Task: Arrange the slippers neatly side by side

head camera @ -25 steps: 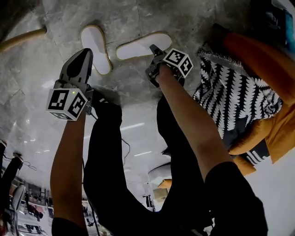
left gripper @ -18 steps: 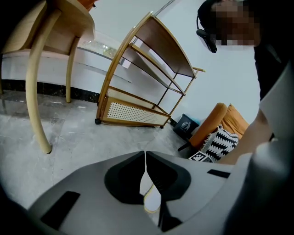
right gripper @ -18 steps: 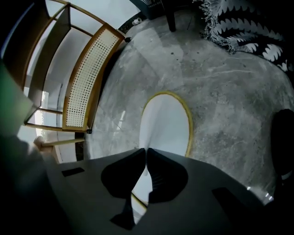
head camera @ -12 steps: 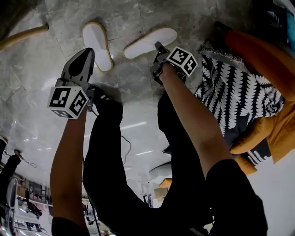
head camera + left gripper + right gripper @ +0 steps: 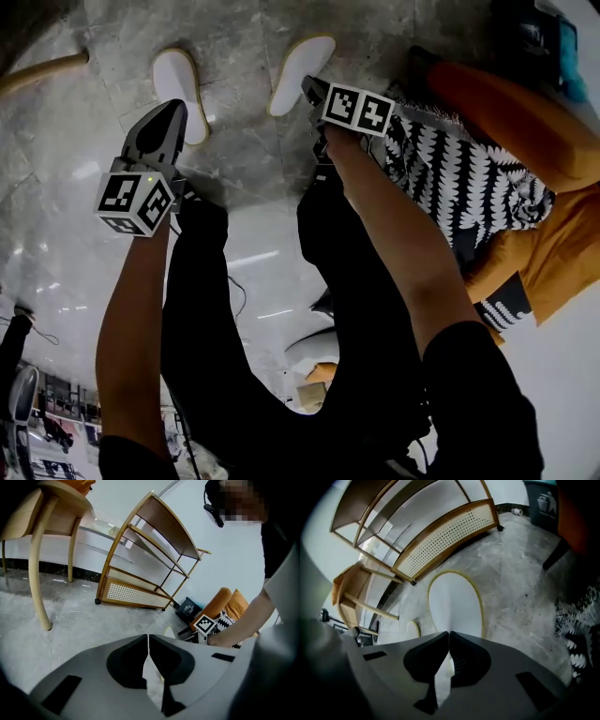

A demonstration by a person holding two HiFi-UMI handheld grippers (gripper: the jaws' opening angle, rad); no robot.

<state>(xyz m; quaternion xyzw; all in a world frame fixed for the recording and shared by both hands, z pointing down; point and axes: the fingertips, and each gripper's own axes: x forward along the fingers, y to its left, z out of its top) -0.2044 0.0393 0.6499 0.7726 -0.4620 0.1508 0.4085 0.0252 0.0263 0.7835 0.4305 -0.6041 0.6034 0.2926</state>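
on grey stone floor, slippers; wooden shelf

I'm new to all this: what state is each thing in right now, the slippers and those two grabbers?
White flat slipper with a tan rim: gripped at its near end, pointing away from the gripper.
Right gripper: shut on that slipper.
Other white slipper: lying flat on the grey stone floor, apart from the first, untouched.
Left gripper: shut, empty.
Black-and-white patterned throw: draped over an orange seat.
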